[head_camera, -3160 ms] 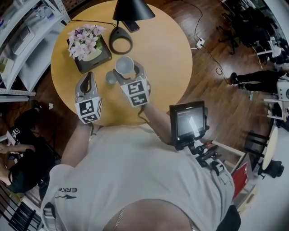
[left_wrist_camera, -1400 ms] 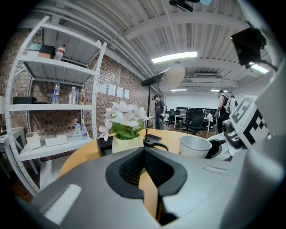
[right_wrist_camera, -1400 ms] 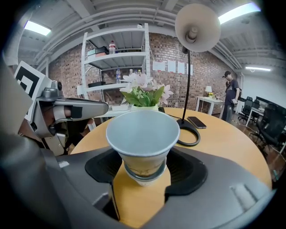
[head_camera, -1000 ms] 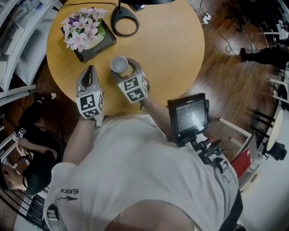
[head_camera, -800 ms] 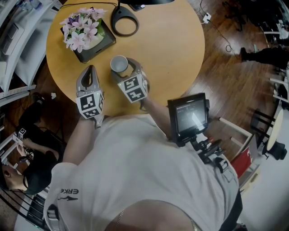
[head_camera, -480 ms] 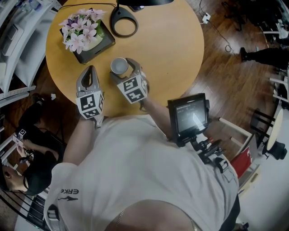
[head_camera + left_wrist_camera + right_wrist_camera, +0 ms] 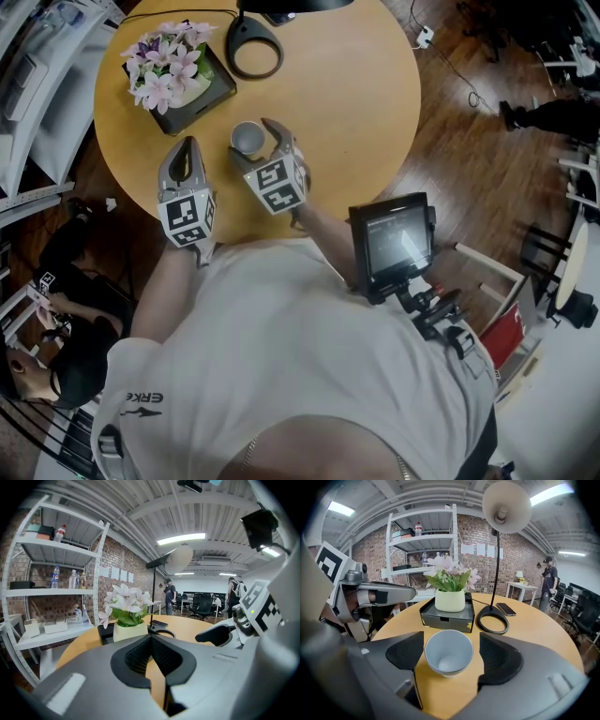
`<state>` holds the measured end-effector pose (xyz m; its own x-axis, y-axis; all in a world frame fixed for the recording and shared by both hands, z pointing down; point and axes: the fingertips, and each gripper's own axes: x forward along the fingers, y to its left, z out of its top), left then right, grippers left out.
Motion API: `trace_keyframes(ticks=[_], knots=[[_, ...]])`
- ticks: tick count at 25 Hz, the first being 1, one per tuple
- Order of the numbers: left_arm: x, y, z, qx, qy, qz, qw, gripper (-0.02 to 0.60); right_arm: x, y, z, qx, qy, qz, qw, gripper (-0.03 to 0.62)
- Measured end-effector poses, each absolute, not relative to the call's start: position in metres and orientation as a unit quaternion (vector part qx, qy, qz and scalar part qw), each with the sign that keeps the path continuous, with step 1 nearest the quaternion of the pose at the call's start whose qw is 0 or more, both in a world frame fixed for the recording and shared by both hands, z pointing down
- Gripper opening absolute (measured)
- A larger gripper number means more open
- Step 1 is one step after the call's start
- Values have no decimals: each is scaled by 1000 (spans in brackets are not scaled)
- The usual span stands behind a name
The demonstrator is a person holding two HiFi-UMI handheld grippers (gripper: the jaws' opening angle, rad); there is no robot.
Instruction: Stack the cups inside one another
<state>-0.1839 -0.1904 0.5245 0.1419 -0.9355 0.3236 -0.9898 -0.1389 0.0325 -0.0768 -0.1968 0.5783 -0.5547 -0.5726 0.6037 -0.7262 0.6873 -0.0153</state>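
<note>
A: Entry. Where are the nested cups (image 7: 448,649)?

B: Upright on the round table (image 7: 356,112), near the black flower box (image 7: 208,97), on its near side in the right gripper view. Extra rims show under the top lip.

A: Right gripper (image 7: 451,657)?

B: Jaws spread and just been opening. The cups stand between the pads, a gap on each side, so there is no contact.

A: Left gripper (image 7: 186,150)?

B: Jaws pressed together with nothing between them. It sits over the table in front of the flower box, to the left of the cups in the head view and apart from them.
</note>
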Motion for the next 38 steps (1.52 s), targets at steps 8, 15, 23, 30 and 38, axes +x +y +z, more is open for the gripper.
trace_keyframes(ticks=[8, 15, 23, 30, 38], knots=[[-180, -187, 516, 757, -636, 105, 107, 2, -73, -194, 568, 391, -866, 128, 285, 375], [-165, -176, 499, 778, -615, 121, 28, 2, -66, -179, 554, 422, -857, 120, 272, 323], [-142, -154, 494, 796, -594, 112, 18, 2, -42, -154, 535, 461, -842, 108, 258, 260], [-118, -128, 482, 795, -598, 107, 8, 2, -22, -142, 510, 472, -847, 95, 227, 187], [-76, -75, 470, 779, -618, 108, -4, 2, 25, -100, 481, 466, -862, 80, 181, 111]])
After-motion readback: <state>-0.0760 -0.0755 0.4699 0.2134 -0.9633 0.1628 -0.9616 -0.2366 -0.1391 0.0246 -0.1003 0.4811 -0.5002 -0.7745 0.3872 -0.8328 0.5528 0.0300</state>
